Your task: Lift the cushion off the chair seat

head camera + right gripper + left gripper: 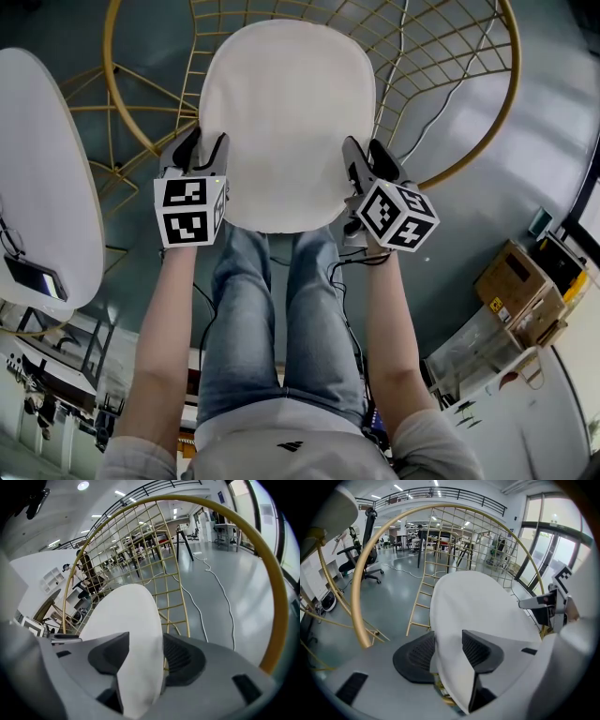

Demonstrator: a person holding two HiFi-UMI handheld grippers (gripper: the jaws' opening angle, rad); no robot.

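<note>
A white oval cushion [286,122] lies on the seat of a round gold wire chair [117,84]. My left gripper [204,148] sits at the cushion's left edge and my right gripper [368,159] at its right edge. In the left gripper view the cushion's rim [478,606] runs between the jaws of the left gripper [447,651], which stand wide, one pad above it and one below. The right gripper view shows the same: the cushion [124,620] passes edge-on through the wide jaws of the right gripper [143,656]. Neither pair of pads clearly presses on it.
The chair's gold hoop [356,588] and wire grid [164,550] ring the seat closely. A white table [37,169] with a phone [33,277] stands at left. Cardboard boxes [525,291] sit at right. A cable [220,588] trails over the grey floor. My jeans-clad legs [272,319] are below the seat.
</note>
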